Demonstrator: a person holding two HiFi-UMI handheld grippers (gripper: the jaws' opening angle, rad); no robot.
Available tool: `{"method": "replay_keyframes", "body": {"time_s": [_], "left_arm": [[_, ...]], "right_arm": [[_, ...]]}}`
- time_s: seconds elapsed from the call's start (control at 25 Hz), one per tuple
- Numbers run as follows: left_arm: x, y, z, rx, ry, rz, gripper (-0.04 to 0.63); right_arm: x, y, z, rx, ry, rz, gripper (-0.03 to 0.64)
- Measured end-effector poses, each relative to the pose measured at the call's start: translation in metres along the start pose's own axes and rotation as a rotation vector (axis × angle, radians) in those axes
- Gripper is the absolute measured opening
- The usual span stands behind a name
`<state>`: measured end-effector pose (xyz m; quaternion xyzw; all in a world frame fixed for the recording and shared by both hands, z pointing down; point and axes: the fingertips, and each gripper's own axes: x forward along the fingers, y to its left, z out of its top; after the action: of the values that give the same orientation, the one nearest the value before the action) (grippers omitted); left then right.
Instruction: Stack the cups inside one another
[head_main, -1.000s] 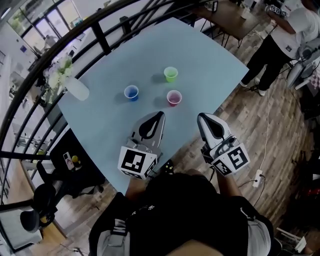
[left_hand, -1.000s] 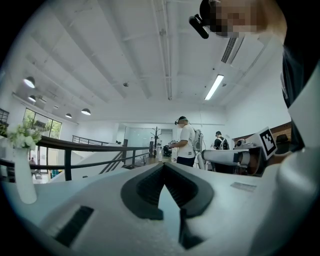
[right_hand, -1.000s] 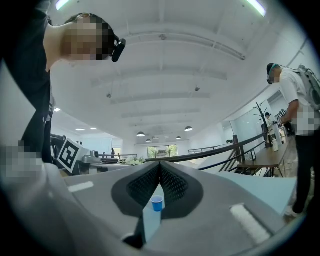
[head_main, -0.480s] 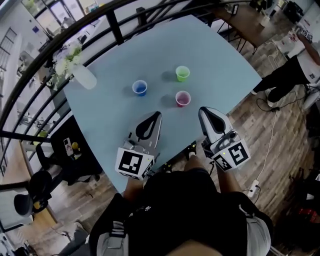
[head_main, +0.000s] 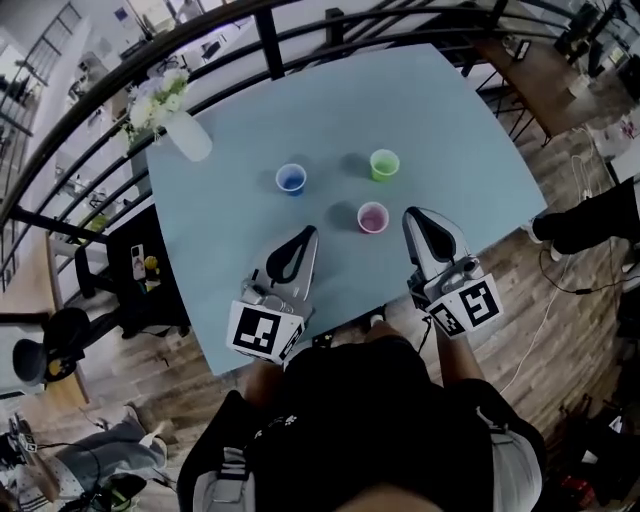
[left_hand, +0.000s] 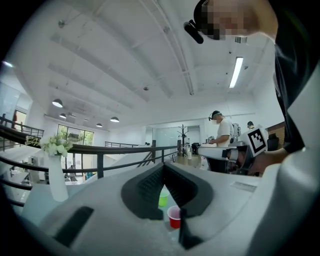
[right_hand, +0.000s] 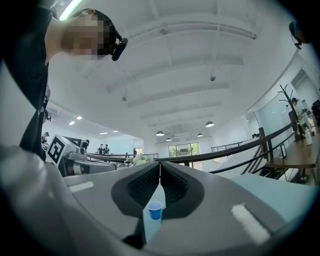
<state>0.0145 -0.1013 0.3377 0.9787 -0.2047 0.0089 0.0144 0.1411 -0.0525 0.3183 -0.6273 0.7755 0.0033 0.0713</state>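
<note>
Table: pale blue, with a dark railing curving round its far side.

Three cups stand on it, all upright and mouth up, each apart from the others, none nested.
- The blue cup is on the left.
- The green cup is on the right and farthest from you.
- The pink cup is nearest you, below the green one.

A vase of white flowers sits at the far left corner, well apart from the cups.

Your left gripper hangs over the near part of the table, its tip pointing toward the blue cup but short of it. In the left gripper view its jaws meet at the tips with nothing between them. The green and pink cups show only through the slot below, out on the table.

Your right gripper is over the near right edge, with the pink cup just beside its tip on the left, not touching. In the right gripper view its jaws are closed together and empty. The blue cup shows through the slot, farther off.

Each gripper's marker cube sits at your end, near your body. A person in a white shirt stands in the background behind a counter.
</note>
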Motion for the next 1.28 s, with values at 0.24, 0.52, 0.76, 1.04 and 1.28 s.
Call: {"method": "replay_keyframes", "body": {"time_s": [0.24,0.52,0.76,1.04,1.28], "left_arm": [[0.021,0.004,-0.004,0.011,0.013,0.112,-0.006],[0.043,0.012,-0.007,-0.003,0.026,0.225,-0.006],[0.058,0.012,-0.015,-0.008,0.046,0.313,-0.006],[0.075,0.008,-0.02,-0.007,0.05,0.365,-0.006],[0.077,0.008,-0.023,-0.008,0.055,0.373,-0.006]], "right_arm": [[0.016,-0.031,-0.004,0.031,0.006,0.095,0.002],[0.038,-0.058,-0.013,0.053,0.018,0.193,0.002],[0.05,-0.088,-0.027,0.06,0.052,0.243,0.002],[0.054,-0.108,-0.045,0.057,0.08,0.299,0.006],[0.055,-0.117,-0.063,0.047,0.107,0.284,0.009]]}}
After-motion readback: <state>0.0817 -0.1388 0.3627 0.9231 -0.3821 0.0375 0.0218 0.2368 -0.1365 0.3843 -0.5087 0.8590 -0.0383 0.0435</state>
